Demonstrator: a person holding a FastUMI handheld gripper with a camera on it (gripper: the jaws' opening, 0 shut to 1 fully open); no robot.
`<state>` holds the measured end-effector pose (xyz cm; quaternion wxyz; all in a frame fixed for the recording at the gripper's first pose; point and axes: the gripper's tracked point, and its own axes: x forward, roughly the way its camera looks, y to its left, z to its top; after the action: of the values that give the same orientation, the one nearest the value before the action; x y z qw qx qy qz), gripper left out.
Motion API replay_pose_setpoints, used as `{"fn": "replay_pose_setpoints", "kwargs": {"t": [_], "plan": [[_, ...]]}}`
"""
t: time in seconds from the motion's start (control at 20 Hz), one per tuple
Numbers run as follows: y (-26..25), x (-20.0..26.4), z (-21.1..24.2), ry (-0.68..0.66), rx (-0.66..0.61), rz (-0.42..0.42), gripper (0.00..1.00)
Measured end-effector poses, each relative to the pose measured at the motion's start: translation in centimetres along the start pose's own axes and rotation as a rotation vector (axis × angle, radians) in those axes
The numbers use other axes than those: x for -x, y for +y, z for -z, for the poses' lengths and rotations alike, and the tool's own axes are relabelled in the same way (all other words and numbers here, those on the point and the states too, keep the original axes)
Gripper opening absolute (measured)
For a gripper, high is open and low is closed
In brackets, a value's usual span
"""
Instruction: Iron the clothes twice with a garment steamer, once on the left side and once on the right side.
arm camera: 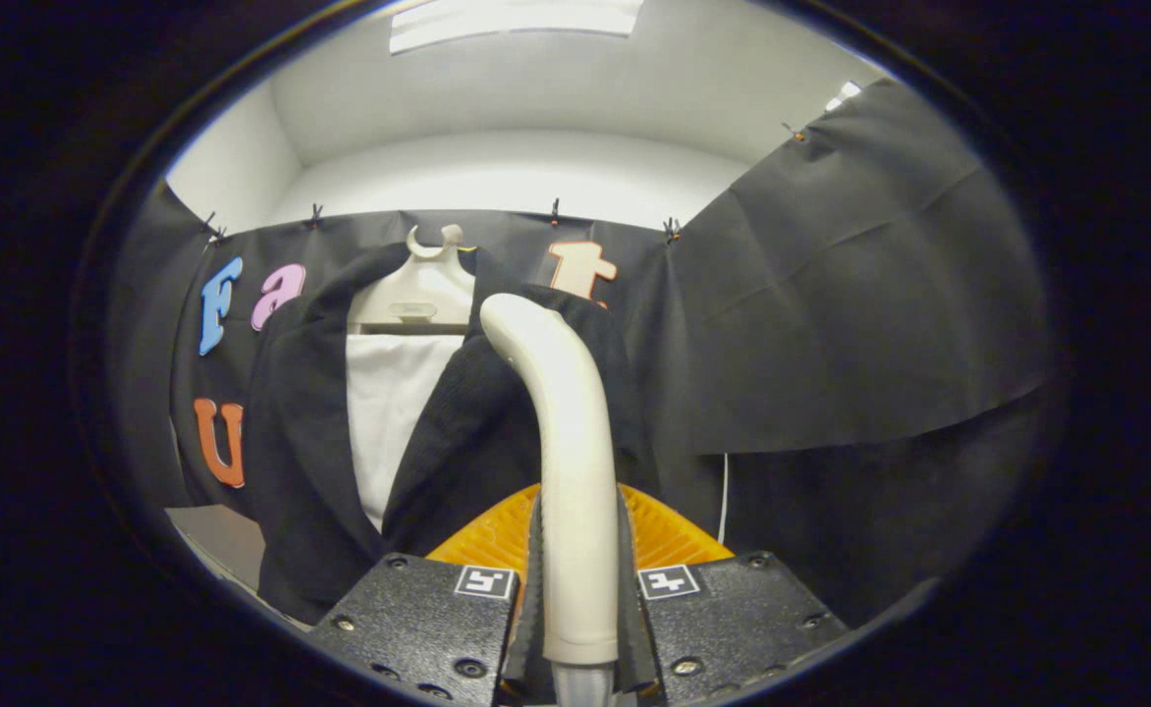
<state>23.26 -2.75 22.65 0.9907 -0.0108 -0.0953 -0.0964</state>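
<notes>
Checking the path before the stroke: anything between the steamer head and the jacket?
Nothing visible. The gripper is shut on the steamer, its head right up at the dark jacket on the hanger, right of the white shirt. Contact itself can't be judged.

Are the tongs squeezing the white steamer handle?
Touching. In the gripper view, both fingers of the tongs press the sides of the steamer handle, no gap showing.

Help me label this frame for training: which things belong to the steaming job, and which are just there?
Job:
- garment steamer, clamped between both fingers of the gripper
- black jacket, hanging beyond the fingers
- white shirt inside the jacket
- hanger

Just there:
- black cloth wall
- ceiling light
</notes>
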Motion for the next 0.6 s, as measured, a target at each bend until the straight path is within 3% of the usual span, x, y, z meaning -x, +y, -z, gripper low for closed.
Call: {"fn": "replay_pose_setpoints", "kwargs": {"t": [0.6], "plan": [[-0.3, 4.6, 6.4, 0.122, 0.071, 0.054, 0.33]]}}
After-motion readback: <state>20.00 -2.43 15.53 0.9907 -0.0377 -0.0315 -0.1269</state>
